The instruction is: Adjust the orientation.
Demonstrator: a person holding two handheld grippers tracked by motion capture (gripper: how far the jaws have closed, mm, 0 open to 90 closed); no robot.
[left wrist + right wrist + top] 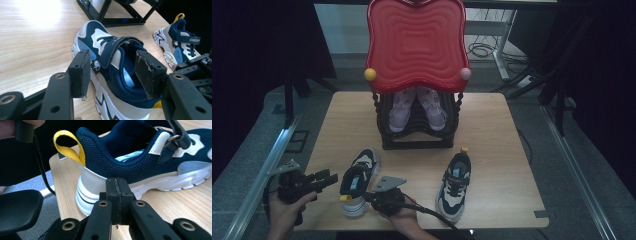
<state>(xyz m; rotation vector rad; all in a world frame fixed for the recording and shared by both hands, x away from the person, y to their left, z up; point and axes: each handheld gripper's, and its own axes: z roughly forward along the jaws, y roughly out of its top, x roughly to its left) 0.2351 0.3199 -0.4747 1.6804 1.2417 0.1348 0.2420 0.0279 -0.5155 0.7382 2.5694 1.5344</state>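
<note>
Two navy and white sneakers lie on the wooden table (492, 130). The near sneaker (358, 180) (107, 57) (140, 162) has a yellow heel loop (68, 147) and its strap is lifted. My left gripper (331, 179) (113, 70) is open just left of this shoe, its pads (82, 72) level with the shoe's collar and not pressing on it. My right gripper (364, 196) (116, 187) is shut on nothing, its tips close to the white sole at the heel. The other sneaker (454, 186) (178, 42) lies to the right, untouched.
A black shoe rack (417, 142) with a red wavy top (416, 45) stands at the table's back middle, holding a pair of pink shoes (417, 107). The table's front edge runs just behind both hands. A dark chair seat (17, 207) sits off the table's corner.
</note>
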